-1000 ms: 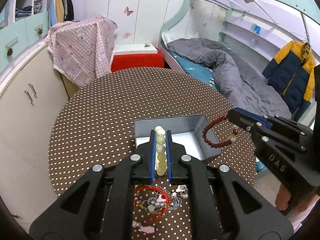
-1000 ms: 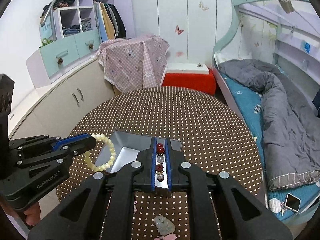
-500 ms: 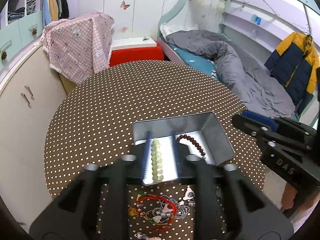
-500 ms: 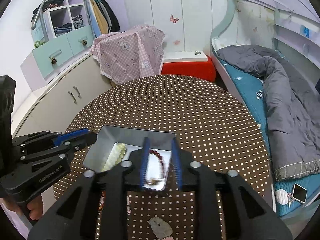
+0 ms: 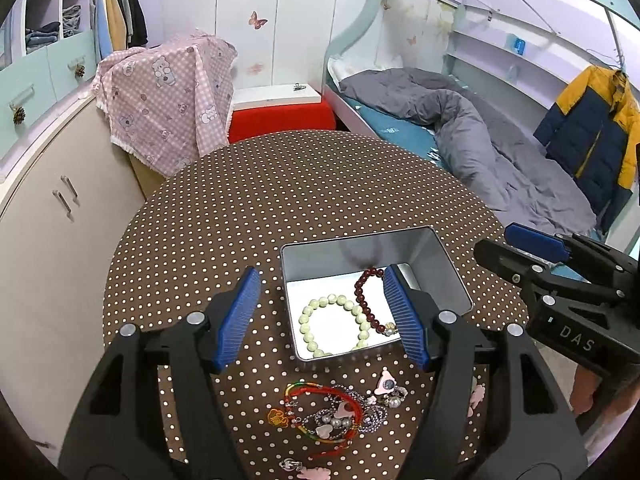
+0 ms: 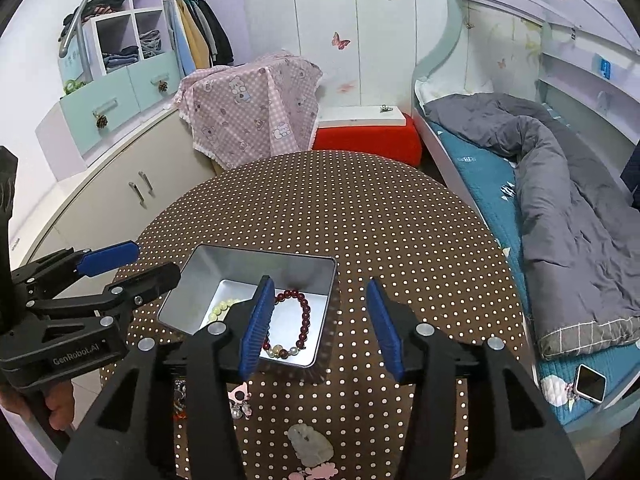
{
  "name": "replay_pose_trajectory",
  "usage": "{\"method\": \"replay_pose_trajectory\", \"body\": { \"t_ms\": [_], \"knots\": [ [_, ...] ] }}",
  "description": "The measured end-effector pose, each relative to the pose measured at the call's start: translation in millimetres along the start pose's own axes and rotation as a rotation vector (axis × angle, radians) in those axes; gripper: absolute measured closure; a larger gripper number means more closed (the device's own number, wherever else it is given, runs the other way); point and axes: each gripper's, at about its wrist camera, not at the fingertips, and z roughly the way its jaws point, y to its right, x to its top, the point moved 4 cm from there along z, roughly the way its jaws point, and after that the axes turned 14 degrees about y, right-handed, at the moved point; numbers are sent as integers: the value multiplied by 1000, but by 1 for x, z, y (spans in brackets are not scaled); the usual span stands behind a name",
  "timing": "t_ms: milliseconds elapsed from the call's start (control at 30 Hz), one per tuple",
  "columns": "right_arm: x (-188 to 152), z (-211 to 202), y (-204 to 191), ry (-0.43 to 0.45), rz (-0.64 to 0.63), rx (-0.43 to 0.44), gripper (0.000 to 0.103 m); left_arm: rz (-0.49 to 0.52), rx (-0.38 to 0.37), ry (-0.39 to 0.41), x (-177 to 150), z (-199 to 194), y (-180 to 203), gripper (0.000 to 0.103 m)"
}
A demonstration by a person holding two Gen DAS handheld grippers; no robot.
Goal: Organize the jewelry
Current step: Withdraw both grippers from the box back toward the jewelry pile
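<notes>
An open silver tin point(image 5: 360, 250) point(image 6: 260, 260) sits on the brown dotted round table point(image 5: 260, 200). On the tin's floor, side by side, lie a pale green bead bracelet point(image 5: 305, 326) point(image 6: 222, 306) and a dark red bead bracelet point(image 5: 362, 300) point(image 6: 306, 312). My left gripper point(image 5: 320, 276) point(image 6: 154, 260) hovers over the tin's near left, its jaws opening with nothing held between them. My right gripper point(image 6: 319, 282) point(image 5: 494, 240) hangs over the tin's right side, jaws also opening and empty.
Loose jewelry point(image 5: 332, 412), red cord, beads and pink charms, lies on the table in front of the tin. A pale jade pendant point(image 6: 310, 444) rests nearer me. Cabinets point(image 5: 48, 220) flank the left, a bed point(image 6: 560, 220) the right, with a phone point(image 6: 590, 384) on it.
Both grippers were shut on bracelets above the tin. They have opened, and the green and red bracelets now lie inside the tin.
</notes>
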Motion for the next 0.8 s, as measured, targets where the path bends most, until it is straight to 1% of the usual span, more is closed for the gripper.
{"method": "replay_pose_trajectory", "body": {
  "t_ms": [167,333,467,533,600,800],
  "knots": [
    [0,-4,-3,3,-8,1,54,-6,3,-7,-3,-2,-2,39],
    [-3,-8,-5,5,-15,-1,48,-19,9,-8,-7,-8,-5,39],
    [-8,-13,-9,4,-13,1,43,-38,40,-15,-10,-12,-11,39],
    [-11,-14,-12,1,-10,4,38,-48,43,-21,-15,-16,-13,38],
    [-15,-18,-16,1,-13,10,33,-58,50,-25,-20,-21,-15,34],
    [-28,-25,-23,-5,-16,13,21,-79,60,-59,-43,-34,-18,30]
  ]
}}
